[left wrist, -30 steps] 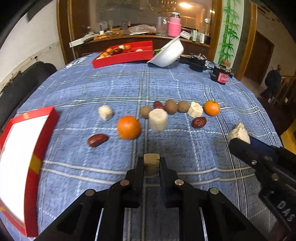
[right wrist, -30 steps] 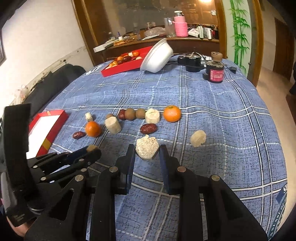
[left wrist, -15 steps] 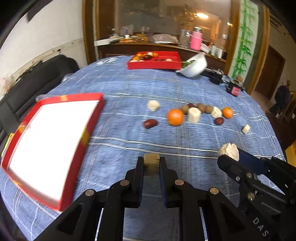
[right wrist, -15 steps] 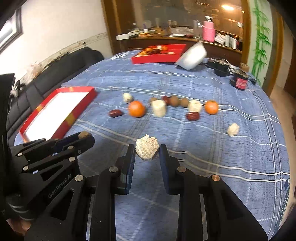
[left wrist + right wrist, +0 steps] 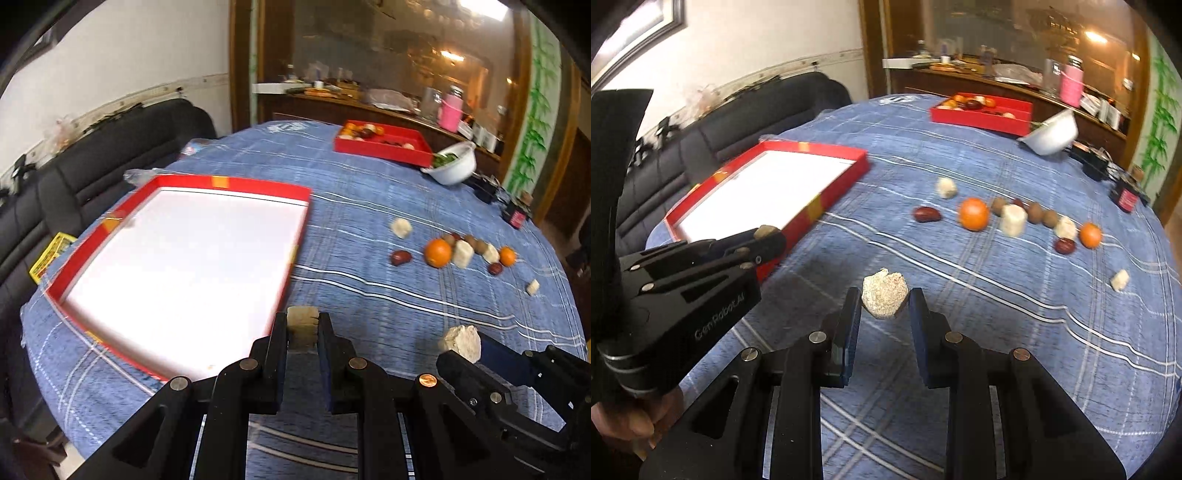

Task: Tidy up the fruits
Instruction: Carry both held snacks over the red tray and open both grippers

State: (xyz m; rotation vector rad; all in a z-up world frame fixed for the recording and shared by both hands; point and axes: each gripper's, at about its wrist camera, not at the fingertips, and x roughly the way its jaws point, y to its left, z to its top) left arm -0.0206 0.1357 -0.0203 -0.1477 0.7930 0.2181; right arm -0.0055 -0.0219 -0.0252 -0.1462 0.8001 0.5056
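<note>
Left wrist: left gripper jaws clamp an upright pale chunk; right gripper pinches a lump.

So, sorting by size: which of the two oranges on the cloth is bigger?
The bigger orange, beside the dark red date; the smaller orange ends the row.

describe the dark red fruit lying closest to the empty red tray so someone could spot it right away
Start at the big white-bottomed red tray on the blue checked cloth, then look toward the row of loose fruit. The dark red date lies alone at the tray end of the row, just before the larger orange.
</note>
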